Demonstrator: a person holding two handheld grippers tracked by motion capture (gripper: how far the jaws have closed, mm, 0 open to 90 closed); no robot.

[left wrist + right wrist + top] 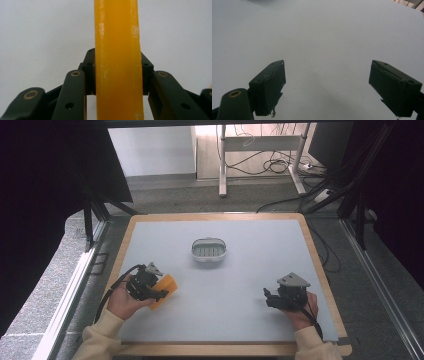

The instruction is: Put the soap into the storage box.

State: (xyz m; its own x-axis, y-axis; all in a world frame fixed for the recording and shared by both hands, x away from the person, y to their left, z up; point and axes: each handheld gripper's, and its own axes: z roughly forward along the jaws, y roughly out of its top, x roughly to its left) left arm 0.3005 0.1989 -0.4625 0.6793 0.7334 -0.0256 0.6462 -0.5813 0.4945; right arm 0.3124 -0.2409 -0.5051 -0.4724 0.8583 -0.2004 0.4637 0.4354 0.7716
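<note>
Left gripper (117,75) jaws clamped on soap (117,62), bar upright between them. Right gripper (334,87) jaws wide, empty. I'd keep squeeze firm, carry level to dish (208,249) ahead.

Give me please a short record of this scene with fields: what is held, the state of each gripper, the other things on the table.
held thing: orange bar, translucent, looks like soap
left gripper: shut on the orange bar, one jaw pressing on each side
right gripper: open, nothing between the jaws, above bare table
other thing: white slotted dish, oval, empty, near the middle of the table
table: pale grey top with a wooden edge
bar and dish: apart; the dish lies farther from the person, to the right of the bar
</note>
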